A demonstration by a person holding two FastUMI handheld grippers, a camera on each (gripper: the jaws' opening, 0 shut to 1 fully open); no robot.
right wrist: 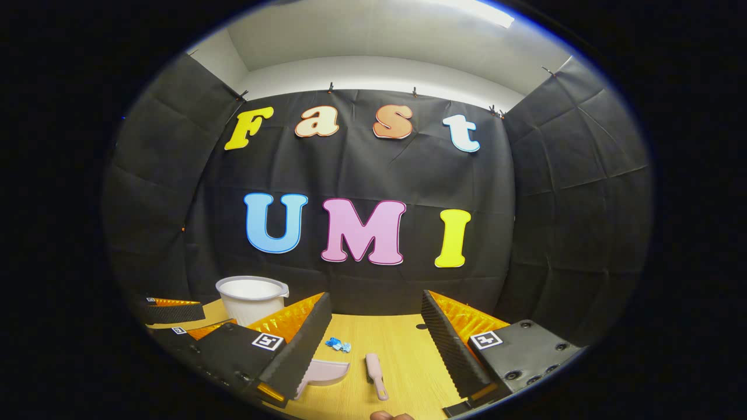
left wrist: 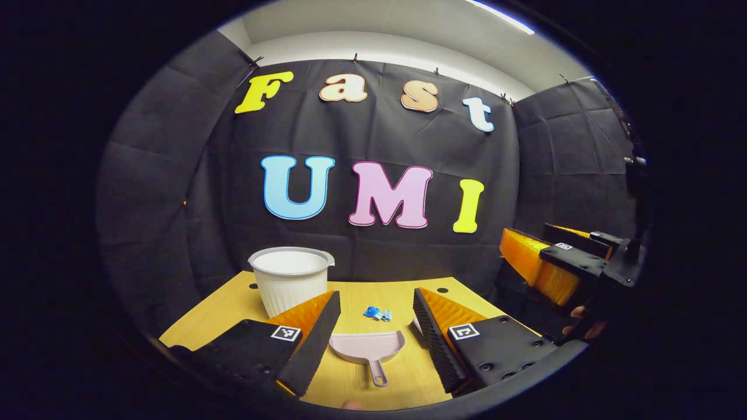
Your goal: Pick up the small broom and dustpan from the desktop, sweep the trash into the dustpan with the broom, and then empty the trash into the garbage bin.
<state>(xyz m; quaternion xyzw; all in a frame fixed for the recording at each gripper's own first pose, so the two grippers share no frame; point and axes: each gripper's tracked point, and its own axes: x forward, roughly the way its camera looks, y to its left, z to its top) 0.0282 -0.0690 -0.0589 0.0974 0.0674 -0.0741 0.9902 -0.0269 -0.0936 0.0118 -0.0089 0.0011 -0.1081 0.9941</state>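
The pink dustpan lies flat on the desk between my left gripper's wide-spread fingers, handle toward me; it looks light, stiff, slick plastic, so I'd pinch that thin handle. The broom lies beneath my right gripper, equally wide.

Ahead of my claws hung the booth's wall, a black cloth creased into squares and clipped along its top edge by small clamps. More of the same cloth closed in on both sides of me (the folds showed plainly on the panel to my right). Above the cloth ran a pale wall and a white ceiling, with a bright strip light up and to the right. Below and before me lay a light wooden tabletop, its grain running away from me, with small dark round holes near its far edge, close under the cloth.
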